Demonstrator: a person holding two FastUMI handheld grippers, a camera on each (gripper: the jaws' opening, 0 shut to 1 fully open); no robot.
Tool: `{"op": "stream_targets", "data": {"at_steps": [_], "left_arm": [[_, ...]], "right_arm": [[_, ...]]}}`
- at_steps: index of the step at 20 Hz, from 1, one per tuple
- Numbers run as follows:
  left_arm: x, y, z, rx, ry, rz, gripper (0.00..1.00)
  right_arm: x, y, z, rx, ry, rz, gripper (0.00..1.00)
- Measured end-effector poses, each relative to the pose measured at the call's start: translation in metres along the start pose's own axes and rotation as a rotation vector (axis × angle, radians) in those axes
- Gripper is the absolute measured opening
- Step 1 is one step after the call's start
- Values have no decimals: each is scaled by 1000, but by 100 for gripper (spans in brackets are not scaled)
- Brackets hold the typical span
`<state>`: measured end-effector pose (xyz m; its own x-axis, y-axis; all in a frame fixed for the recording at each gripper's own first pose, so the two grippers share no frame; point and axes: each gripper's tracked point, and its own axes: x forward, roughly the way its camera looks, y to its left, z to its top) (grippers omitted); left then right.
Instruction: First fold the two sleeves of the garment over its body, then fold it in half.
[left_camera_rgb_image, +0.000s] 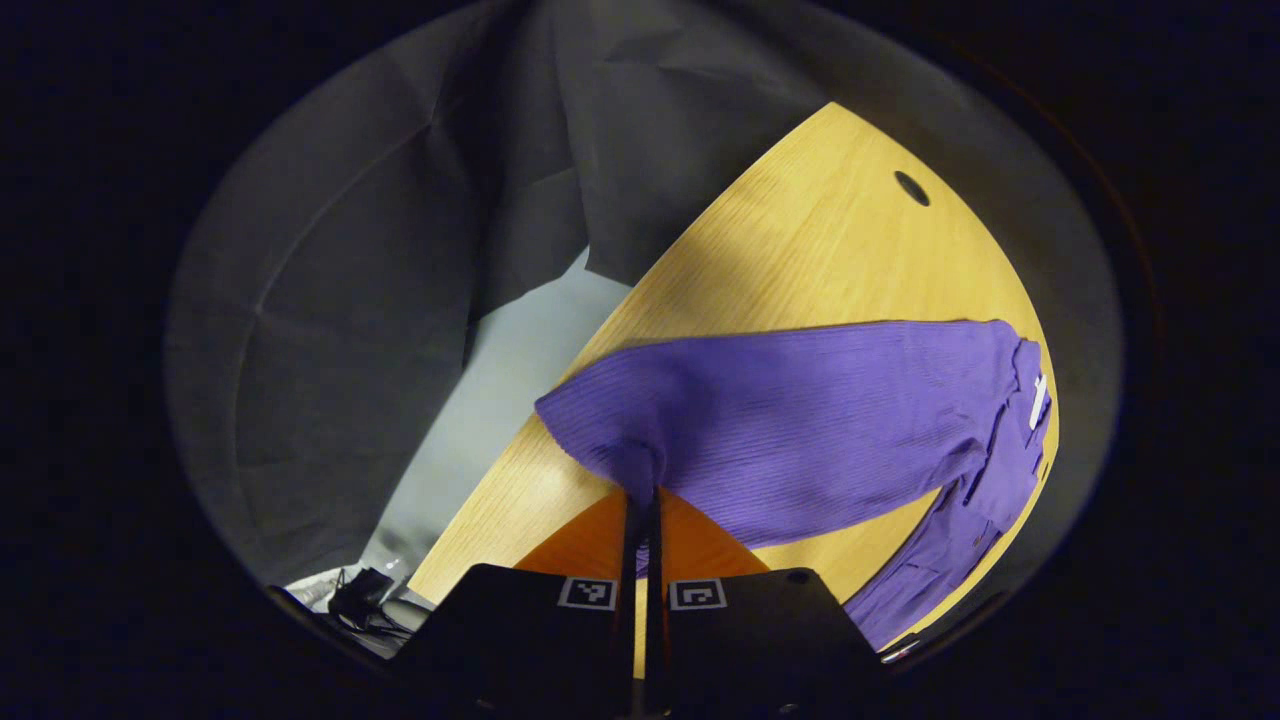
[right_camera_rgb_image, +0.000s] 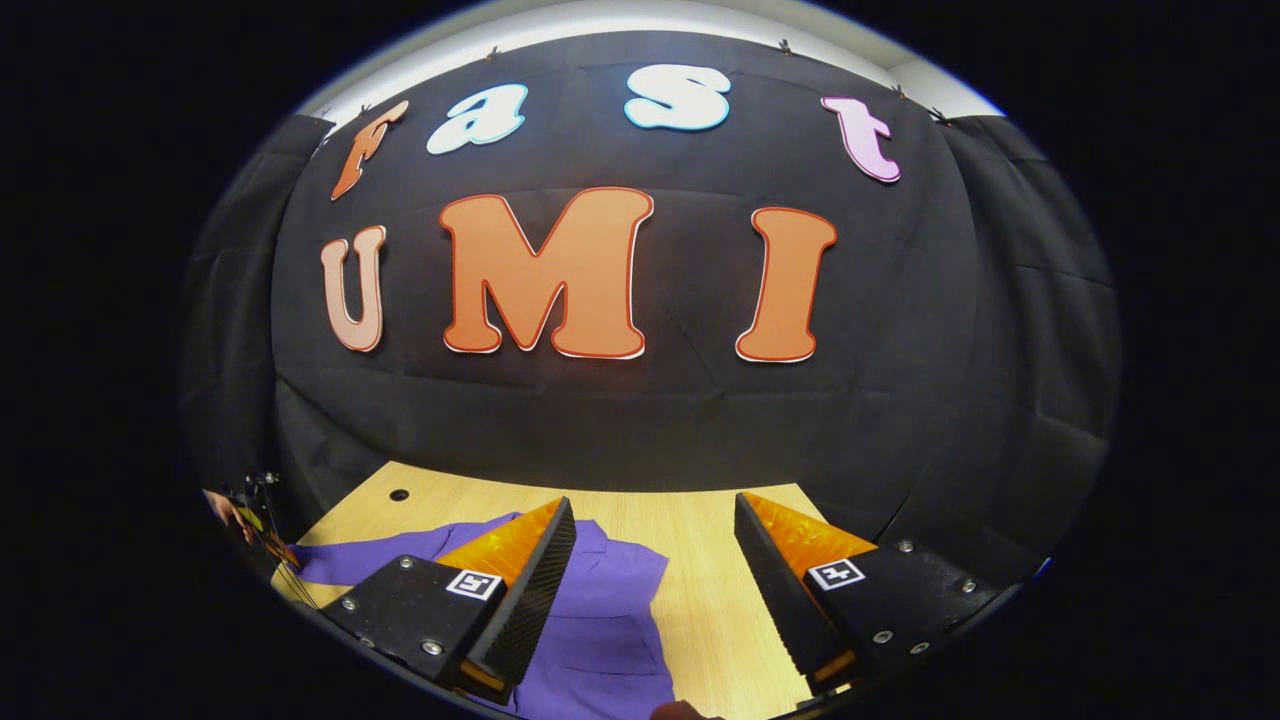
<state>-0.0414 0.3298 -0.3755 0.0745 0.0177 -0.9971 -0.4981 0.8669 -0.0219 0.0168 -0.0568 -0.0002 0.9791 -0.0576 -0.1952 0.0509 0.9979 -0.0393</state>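
Wooden worktop (left_camera_rgb_image: 820, 250) carries the purple garment (left_camera_rgb_image: 800, 420). Left gripper (left_camera_rgb_image: 645, 490) fingers pinch its sleeve; right gripper (right_camera_rgb_image: 655, 560) fingers spread. Risk: thin pinch slips, sleeve drops short.

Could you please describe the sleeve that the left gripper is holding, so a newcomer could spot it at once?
Start at the wooden table and find the purple ribbed garment spread across it. Its near sleeve tapers to a cuff pinched between the left gripper fingers; the other sleeve trails loose near the table's edge.
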Motion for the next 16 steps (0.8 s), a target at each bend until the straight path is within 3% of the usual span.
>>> {"op": "stream_targets", "data": {"at_steps": [1,9,16], "left_arm": [[-13,-11,2,28,-27,-9,5],[-109,-114,13,250,-193,-80,4],[-161,-243,-6,418,-247,-153,4]], "right_arm": [[3,-3,-1,0,0,8,95],[10,-24,-15,-5,9,54,95],[9,-60,-32,-26,8,66,95]]}}
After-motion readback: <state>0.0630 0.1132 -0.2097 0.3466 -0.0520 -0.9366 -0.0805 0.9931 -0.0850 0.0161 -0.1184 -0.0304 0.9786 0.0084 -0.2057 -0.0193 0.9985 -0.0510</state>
